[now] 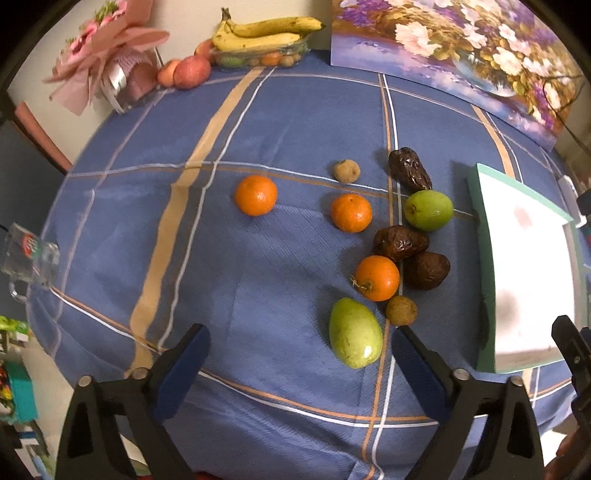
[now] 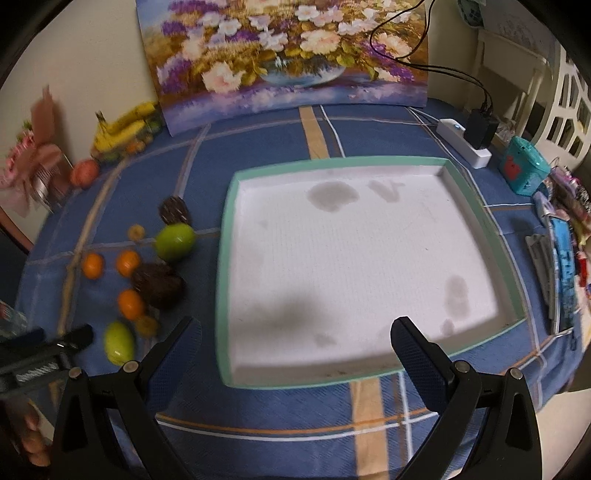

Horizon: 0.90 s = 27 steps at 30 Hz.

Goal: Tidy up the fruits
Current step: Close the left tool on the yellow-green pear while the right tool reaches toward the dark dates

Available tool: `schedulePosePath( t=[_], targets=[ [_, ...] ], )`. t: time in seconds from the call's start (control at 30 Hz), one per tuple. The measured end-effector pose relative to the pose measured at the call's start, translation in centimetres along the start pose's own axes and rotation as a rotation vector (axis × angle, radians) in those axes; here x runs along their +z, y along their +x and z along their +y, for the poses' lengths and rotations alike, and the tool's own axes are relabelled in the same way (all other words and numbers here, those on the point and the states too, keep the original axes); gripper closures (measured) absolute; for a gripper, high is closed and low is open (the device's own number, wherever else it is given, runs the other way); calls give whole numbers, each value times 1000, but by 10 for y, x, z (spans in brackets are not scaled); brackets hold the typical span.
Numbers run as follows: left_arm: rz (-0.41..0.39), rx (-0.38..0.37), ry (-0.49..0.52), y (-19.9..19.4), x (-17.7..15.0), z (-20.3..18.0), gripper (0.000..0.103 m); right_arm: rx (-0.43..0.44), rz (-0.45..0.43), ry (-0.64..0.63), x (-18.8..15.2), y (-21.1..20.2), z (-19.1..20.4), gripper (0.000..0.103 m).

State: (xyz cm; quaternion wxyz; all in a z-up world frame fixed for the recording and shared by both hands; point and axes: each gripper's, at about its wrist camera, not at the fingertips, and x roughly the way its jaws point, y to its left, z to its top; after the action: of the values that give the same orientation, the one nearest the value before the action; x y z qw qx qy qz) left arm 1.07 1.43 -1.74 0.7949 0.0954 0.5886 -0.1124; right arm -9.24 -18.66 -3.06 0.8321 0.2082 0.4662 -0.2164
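Nearest, the left gripper (image 1: 301, 354) hangs wide open and empty above the blue checked tablecloth (image 1: 240, 280), its right finger beside the oval green fruit (image 1: 355, 333). Likewise the right gripper (image 2: 295, 343) gapes empty over the near rim of the white, mint-edged square tray (image 2: 369, 258). Beyond lie three small oranges (image 1: 377, 277), wrinkled brown dates (image 1: 400, 242), another green fruit (image 1: 428, 210), then yellow bananas (image 1: 266, 33) at the wall.

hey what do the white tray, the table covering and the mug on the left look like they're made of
White tray: probably cardboard or foam board, matte white inside with grey blotchy stains and a mint-green rim.
Table covering: woven fabric, matte blue with tan and white stripes; the weave texture shows.
Mug: clear glass, see-through with glossy highlights and a printed logo.
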Motion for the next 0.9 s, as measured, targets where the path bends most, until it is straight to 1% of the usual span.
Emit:
schedulePosePath(
  t=[0.03,0.1,0.17,0.23,0.33,0.43,0.5,0.53,0.6,0.67,0.77,0.9],
  targets=[
    [11,-11,-13,2,0,1,9,5,-6,0,1,-1,2,1],
    [30,-34,-32,7,0,4,14,15,-12,-5,5,-1,7,1],
    [47,-57,-46,11,0,5,17,31,-11,-6,8,0,10,1],
    [57,-71,-54,14,0,4,17,51,-6,-5,13,2,12,1],
    [61,-83,-47,16,-1,-1,19,74,-4,-16,17,3,17,1],
    [70,-85,-33,19,-1,-8,23,78,-5,-38,19,4,25,2],
    [83,-81,-26,22,0,-11,27,84,2,-51,20,7,30,9],
    [92,-82,-23,23,0,-13,29,90,11,-55,20,9,32,10],
    [111,-95,-25,26,0,-16,37,106,32,-62,21,14,35,10],
    [126,-106,-28,29,2,-19,37,119,49,-67,23,18,39,12],
    [143,-120,-31,33,5,-23,37,141,70,-67,26,25,44,18],
    [158,-126,-24,38,9,-28,38,163,94,-59,30,35,52,20]
  ],
)
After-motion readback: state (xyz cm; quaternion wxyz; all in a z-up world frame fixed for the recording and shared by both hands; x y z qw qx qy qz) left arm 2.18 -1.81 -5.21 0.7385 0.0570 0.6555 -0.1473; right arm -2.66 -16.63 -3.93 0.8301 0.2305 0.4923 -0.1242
